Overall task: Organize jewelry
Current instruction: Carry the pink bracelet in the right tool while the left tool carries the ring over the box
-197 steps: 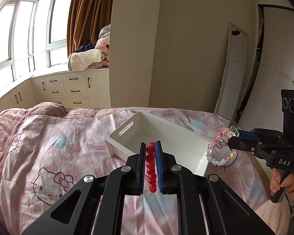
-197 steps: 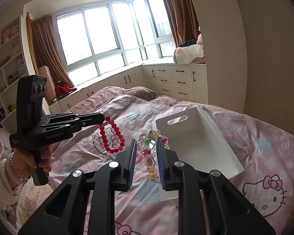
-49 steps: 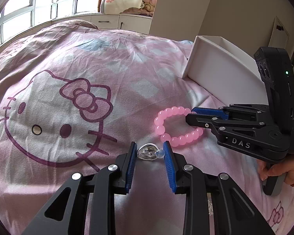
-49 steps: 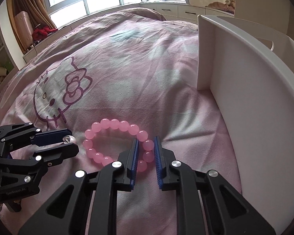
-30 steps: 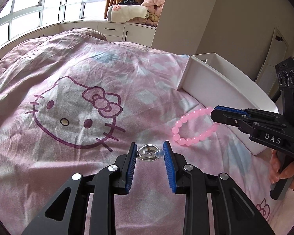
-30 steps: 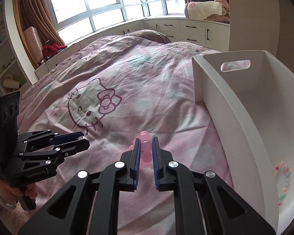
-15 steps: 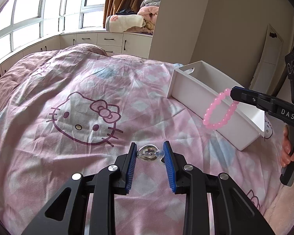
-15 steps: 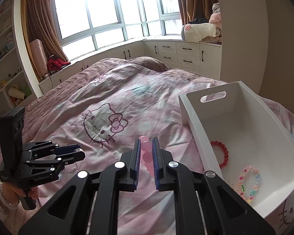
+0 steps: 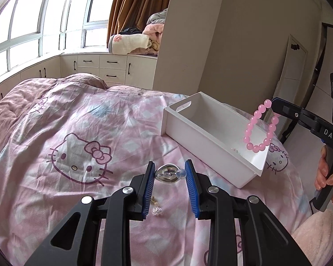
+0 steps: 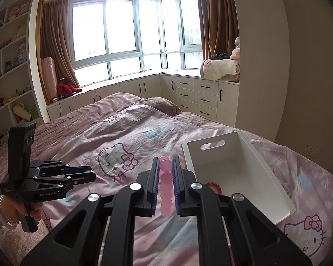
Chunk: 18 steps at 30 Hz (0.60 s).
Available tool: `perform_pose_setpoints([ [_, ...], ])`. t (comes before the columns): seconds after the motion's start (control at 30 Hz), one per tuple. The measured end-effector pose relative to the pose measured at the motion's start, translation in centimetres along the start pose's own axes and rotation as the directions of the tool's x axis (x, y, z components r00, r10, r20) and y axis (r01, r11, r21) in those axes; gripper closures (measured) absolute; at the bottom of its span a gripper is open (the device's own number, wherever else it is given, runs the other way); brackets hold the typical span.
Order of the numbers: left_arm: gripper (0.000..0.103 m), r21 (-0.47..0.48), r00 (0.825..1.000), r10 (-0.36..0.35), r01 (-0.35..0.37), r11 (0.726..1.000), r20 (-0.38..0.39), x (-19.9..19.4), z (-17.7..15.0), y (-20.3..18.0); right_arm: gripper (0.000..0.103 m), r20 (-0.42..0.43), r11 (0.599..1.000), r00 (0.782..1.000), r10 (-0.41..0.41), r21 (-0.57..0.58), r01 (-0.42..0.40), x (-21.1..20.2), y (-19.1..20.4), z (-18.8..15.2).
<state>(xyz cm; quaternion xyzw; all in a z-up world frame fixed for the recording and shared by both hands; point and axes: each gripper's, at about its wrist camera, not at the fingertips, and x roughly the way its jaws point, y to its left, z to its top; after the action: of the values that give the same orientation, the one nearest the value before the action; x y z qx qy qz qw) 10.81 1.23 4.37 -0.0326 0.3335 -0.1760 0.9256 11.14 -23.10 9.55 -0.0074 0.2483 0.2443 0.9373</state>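
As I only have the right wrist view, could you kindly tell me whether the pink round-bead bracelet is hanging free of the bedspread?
Observer: Yes. The pink round-bead bracelet dangles as an open loop from the right gripper, off the pink cartoon-cat bedspread.
Operator: Thank you. Does the left gripper hold anything?
Observer: The left gripper is shut on a small silver metal piece with a clear bead.
Operator: Is any jewelry lying loose on the bed?
Observer: A tiny clear snowflake charm lies on the bedspread, below the left gripper's fingers.

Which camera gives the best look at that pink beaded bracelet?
The left wrist view: the pink beaded bracelet hangs as a full loop from the right gripper. The right wrist view shows only a few beads squeezed between its fingers.
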Motion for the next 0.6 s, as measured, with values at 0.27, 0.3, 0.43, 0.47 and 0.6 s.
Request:
perform_pose_setpoints([
  [0.27, 0.071, 0.069, 0.997, -0.073, 0.071, 0.995, 0.029, 0.8, 4.7, -5.3, 0.091, 0.041, 0.999, 0.998, -0.042, 0.026, 0.041, -3.2, -3.6, 0.3],
  [0.3, 0.071, 0.058, 0.995, -0.092, 0.090, 0.994, 0.030, 1.0, 5.2, -5.7, 0.091, 0.044, 0.998, 0.998, -0.051, 0.027, 0.050, -3.4, -4.0, 0.2],
  [0.43, 0.071, 0.036, 0.988, -0.151, 0.150, 0.988, 0.026, 2.1, 7.1, -7.5, 0.091, 0.046, 0.996, 0.996, -0.077, 0.043, 0.075, -4.4, -5.9, -0.3],
  [0.47, 0.071, 0.044, 0.988, -0.154, 0.153, 0.987, 0.024, 2.3, 7.5, -8.0, 0.090, 0.043, 0.996, 0.996, -0.082, 0.047, 0.080, -4.6, -6.3, -0.3],
  [0.6, 0.071, 0.085, 0.986, -0.169, 0.168, 0.982, 0.001, 3.8, 8.8, -10.4, 0.091, 0.036, 0.993, 0.994, -0.106, 0.060, 0.103, -5.2, -8.1, -0.6],
])
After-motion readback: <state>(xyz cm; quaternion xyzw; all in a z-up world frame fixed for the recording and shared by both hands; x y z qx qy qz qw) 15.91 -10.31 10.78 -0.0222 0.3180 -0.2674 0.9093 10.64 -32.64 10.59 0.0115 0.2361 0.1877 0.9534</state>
